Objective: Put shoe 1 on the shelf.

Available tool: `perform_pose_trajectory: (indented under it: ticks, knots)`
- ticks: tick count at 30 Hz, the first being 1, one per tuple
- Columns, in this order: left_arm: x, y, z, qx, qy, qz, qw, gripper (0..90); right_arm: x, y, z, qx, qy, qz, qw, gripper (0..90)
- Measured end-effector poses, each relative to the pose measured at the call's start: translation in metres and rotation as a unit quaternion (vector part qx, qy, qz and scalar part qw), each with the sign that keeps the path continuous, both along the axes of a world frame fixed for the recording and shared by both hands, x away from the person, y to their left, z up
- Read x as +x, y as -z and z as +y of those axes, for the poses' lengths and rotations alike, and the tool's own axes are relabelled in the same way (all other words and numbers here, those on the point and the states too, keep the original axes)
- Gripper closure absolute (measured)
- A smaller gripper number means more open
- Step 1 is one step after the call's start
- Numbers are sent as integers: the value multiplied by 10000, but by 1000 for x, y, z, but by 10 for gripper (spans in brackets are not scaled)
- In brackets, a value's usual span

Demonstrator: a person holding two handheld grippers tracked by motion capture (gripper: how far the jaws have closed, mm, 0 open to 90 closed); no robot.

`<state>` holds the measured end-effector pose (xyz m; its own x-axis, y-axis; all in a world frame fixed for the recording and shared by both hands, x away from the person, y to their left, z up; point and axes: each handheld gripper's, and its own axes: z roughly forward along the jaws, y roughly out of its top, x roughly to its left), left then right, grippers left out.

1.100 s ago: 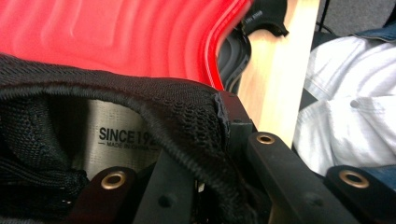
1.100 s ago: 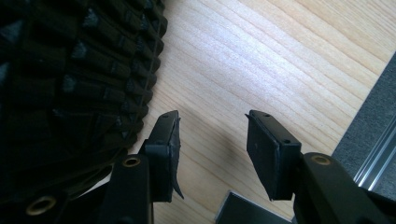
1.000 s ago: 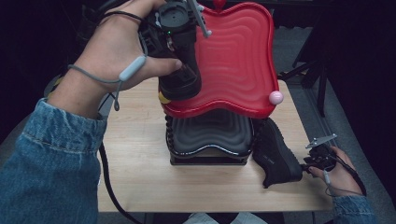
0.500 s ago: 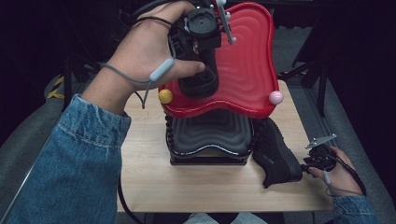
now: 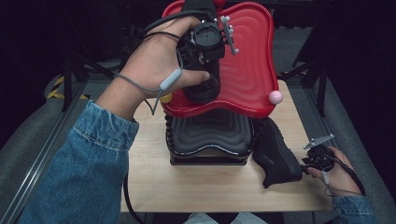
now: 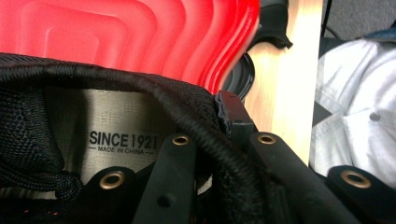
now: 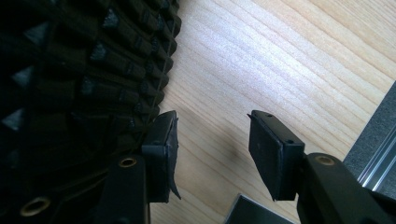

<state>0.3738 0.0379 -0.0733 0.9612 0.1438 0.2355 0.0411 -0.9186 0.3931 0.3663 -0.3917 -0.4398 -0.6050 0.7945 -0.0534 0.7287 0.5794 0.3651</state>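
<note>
My left gripper (image 5: pixel 205 44) is shut on a black shoe (image 5: pixel 201 88) and holds it over the red wavy tray (image 5: pixel 252 60). In the left gripper view the jaws (image 6: pixel 205 123) pinch the shoe's collar (image 6: pixel 46 121) beside a label reading "SINCE 1921". A second black shoe (image 5: pixel 275 156) lies on the wooden table (image 5: pixel 187 186) at the right. Beside its heel my right gripper (image 5: pixel 308 161) stands open. Its jaws (image 7: pixel 212 140) have just been opening, with bare wood between them and the shoe's treaded sole (image 7: pixel 70 84) against the left finger.
The red tray rests on a stack of black ribbed trays (image 5: pixel 210 133) in the middle of the table. A pink ball (image 5: pixel 275 97) sits at the tray's right corner and a yellow ball (image 5: pixel 166 98) peeks out at its left. The table's right edge (image 7: pixel 373 126) is close.
My left hand has carried the shoe to the right and farther over the red tray, slightly lower. The right hand and the second shoe have stayed put.
</note>
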Motion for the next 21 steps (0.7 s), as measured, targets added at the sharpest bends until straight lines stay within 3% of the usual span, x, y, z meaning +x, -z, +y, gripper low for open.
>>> perform_pose_trajectory:
  ticks: [5,10,13,17,21]
  knots:
    - [6,7,2,-150,-189,-8,9997,854,0,0,-1,31,-13,-12,10000,528]
    - [6,14,-3,10,-121,2,9999,839,0,0,-3,30,-2,-27,10000,527]
    - [5,16,1,-55,-119,264,9996,791,0,-1,-3,74,-19,-34,10000,527]
    - [4,14,7,-316,-133,394,9986,642,0,-1,-4,107,0,-32,9999,528]
    - [-2,6,15,-413,-195,84,9989,499,0,-2,-5,114,5,-57,9999,522]
